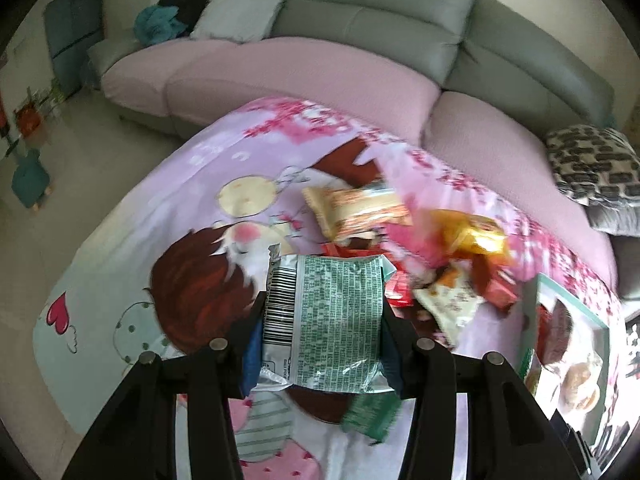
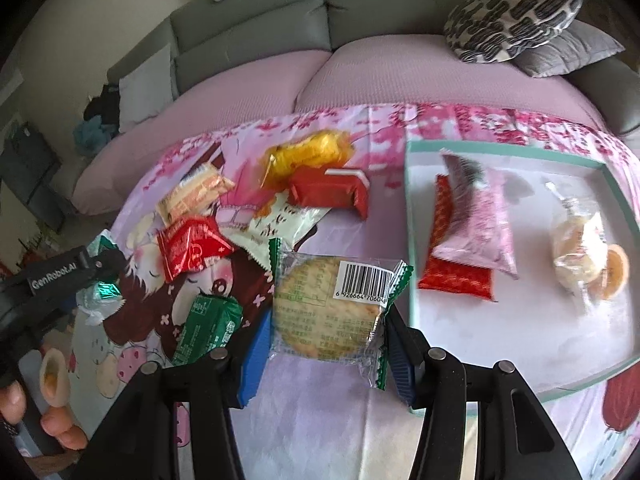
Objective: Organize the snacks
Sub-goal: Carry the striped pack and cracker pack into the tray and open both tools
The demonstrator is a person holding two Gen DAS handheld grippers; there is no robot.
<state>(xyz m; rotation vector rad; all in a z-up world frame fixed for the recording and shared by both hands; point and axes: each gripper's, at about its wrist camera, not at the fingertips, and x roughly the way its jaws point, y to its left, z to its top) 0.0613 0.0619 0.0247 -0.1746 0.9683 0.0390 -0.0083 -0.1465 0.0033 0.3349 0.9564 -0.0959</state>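
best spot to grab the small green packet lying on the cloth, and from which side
Grip the green packet across its narrow width at mid-body, coming down from above. It lies flat on the printed cloth with its long axis running toward the camera, so its long side edges are the faces the fingers can close on. Stay off the crimped ends, which would likely slip. The right gripper already holds a cracker packet.
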